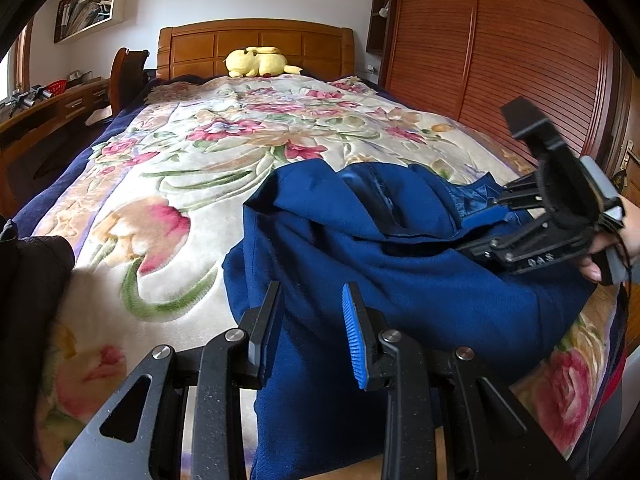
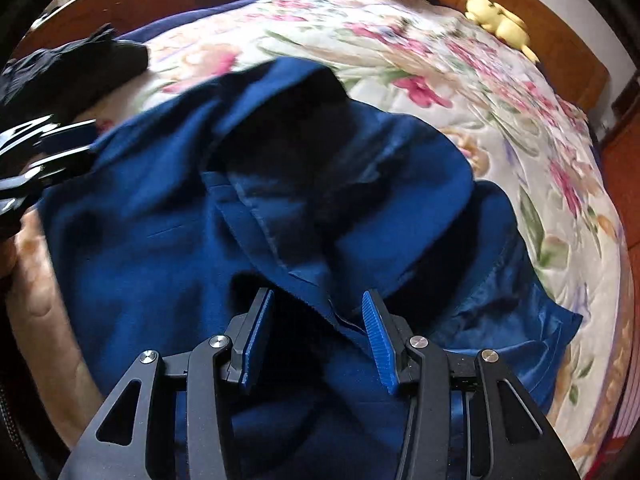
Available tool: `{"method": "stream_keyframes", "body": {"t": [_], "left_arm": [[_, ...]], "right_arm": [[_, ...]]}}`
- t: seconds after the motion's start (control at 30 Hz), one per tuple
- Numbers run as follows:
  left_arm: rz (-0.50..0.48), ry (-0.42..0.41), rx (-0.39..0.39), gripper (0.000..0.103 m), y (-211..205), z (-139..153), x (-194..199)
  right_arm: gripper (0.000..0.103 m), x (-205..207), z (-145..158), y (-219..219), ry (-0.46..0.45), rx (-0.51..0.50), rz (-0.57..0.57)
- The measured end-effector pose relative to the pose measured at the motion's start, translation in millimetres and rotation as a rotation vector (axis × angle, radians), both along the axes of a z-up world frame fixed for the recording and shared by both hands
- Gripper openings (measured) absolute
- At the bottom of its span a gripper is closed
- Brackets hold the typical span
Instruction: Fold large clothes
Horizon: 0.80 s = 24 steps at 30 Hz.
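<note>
Indoors, a floral blanket (image 1: 192, 168) covers a bed with a wooden headboard (image 1: 256, 46), and the blue coat (image 1: 360, 248) lies rumpled on its near end. Angled downward, the right gripper (image 2: 318, 336) hovers partly open over a coat seam, clamping nothing. Beside it, the left gripper (image 1: 310, 330) straddles a coat fold, jaws partly open; whether the pads pinch it I cannot tell.

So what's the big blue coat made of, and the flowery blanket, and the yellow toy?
The blue coat looks like thick, matte woolly cloth; its inside shines like satin lining. The flowery blanket seems a plush fleece, since the flowers look carved into fuzzy pile. The yellow toy looks soft and stuffed, probably plush fabric.
</note>
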State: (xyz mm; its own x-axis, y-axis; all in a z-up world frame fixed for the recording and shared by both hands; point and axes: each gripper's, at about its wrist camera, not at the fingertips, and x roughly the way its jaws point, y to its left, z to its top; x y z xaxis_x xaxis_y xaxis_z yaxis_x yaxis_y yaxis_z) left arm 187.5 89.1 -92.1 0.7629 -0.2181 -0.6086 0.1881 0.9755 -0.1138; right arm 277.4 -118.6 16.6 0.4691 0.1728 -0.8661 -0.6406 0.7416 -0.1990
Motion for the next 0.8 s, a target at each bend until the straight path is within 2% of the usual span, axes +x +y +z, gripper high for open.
{"method": "stream_keyframes", "body": {"t": [0.03, 0.1, 0.2, 0.4, 0.53, 0.6, 0.63, 0.73, 0.77, 0.8], "left_arm": [[0.0, 0.001, -0.001, 0.031, 0.3, -0.1, 0.2], [0.0, 0.003, -0.005, 0.031, 0.5, -0.4, 0.5], [-0.003, 0.002, -0.004, 0.031, -0.5, -0.1, 0.6], [-0.006, 0.005, 0.001, 0.031, -4.1, -1.2, 1.3], [-0.008, 0.007, 0.004, 0.031, -5.5, -1.7, 1.6], [-0.008, 0.009, 0.002, 0.031, -5.2, -2.1, 2.0], [-0.009, 0.011, 0.001, 0.031, -5.0, -2.6, 2.4], [-0.01, 0.015, -0.002, 0.031, -4.2, -3.3, 3.1], [-0.01, 0.017, -0.003, 0.031, -4.0, -3.6, 3.3], [-0.01, 0.018, -0.005, 0.031, -3.8, -4.0, 3.4]], "right_arm": [[0.036, 6.8, -0.5, 0.3, 0.006, -0.007, 0.002], [0.005, 14.2, -2.9, 5.3, -0.003, -0.026, 0.007], [0.002, 25.8, -1.0, 12.5, -0.088, -0.053, 0.017], [0.001, 69.7, 23.0, 31.5, -0.289, -0.068, -0.029], [0.002, 106.3, 21.2, 50.7, -0.312, -0.057, -0.059], [0.002, 121.9, 9.1, 59.1, -0.27, -0.066, -0.079], [0.003, 129.5, 1.3, 62.2, -0.249, -0.09, -0.103], [0.026, 145.4, -5.2, 63.1, -0.25, -0.113, -0.19], [0.04, 148.2, -2.0, 60.6, -0.255, -0.085, -0.218], [0.05, 151.1, 2.0, 57.5, -0.256, -0.05, -0.243]]}}
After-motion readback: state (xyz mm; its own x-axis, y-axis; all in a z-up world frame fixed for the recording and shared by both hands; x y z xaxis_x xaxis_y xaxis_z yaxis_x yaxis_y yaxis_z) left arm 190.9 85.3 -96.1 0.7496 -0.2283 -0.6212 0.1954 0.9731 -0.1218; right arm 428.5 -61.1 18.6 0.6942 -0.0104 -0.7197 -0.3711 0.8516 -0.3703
